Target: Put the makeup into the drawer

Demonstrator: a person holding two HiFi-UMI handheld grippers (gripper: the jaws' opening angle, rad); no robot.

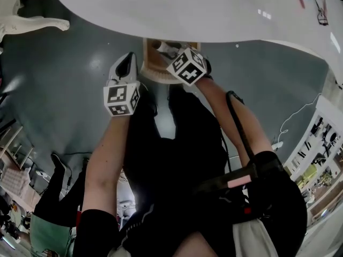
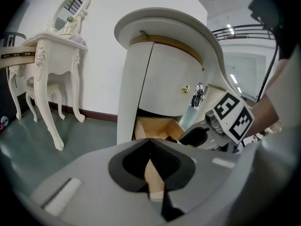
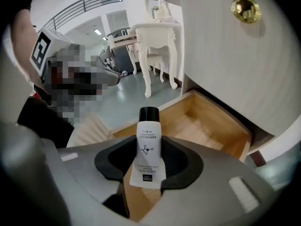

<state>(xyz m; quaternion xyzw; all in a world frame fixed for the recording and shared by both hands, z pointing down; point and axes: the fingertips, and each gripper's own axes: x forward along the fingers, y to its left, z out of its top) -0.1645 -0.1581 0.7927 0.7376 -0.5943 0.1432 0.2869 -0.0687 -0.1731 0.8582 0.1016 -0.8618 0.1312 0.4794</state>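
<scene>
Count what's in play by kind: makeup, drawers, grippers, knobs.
makeup tube: 1
open drawer: 1
grippers: 2 (left gripper, right gripper)
brass knob: 1
Total: 5

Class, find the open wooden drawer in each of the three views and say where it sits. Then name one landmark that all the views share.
Head view: the drawer is upper centre, just under the edge of the white cabinet.
Left gripper view: the drawer is at centre, below the cabinet's curved doors.
Right gripper view: the drawer runs from centre to right, beneath the cabinet's knobbed door.
Shared landmark: the white cabinet above the drawer.
</scene>
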